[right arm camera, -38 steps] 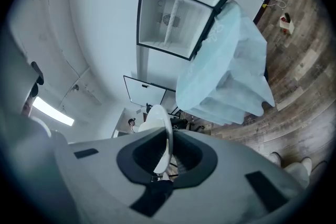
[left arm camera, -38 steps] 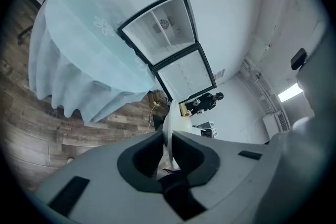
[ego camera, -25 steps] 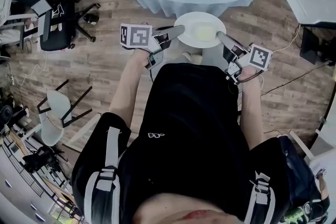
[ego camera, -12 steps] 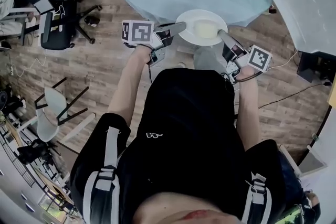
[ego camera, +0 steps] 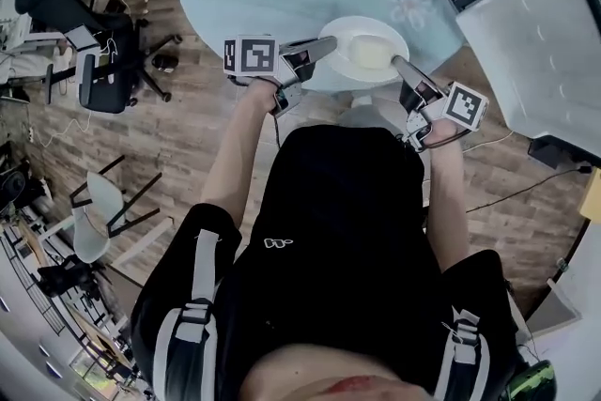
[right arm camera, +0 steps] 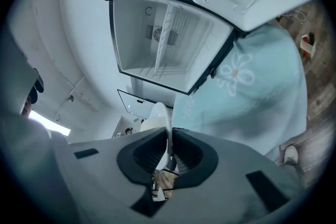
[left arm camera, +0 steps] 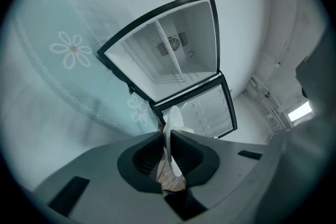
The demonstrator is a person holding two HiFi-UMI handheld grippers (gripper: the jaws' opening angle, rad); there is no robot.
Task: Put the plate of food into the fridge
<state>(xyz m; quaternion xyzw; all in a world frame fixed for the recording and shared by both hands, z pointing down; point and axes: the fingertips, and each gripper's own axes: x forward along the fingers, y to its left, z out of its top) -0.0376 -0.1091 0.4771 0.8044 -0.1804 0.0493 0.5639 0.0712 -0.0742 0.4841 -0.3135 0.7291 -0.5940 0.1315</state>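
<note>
A black short-sleeved top [ego camera: 338, 221] is worn, marked on its front by a small white outlined logo [ego camera: 279, 242], and crossed at either side by the left strap [ego camera: 194, 291] and the right strap [ego camera: 462, 347], both pale grey with buckles.

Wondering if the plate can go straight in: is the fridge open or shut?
Open. Both gripper views look into the fridge: its white interior and back vent are visible.
</note>
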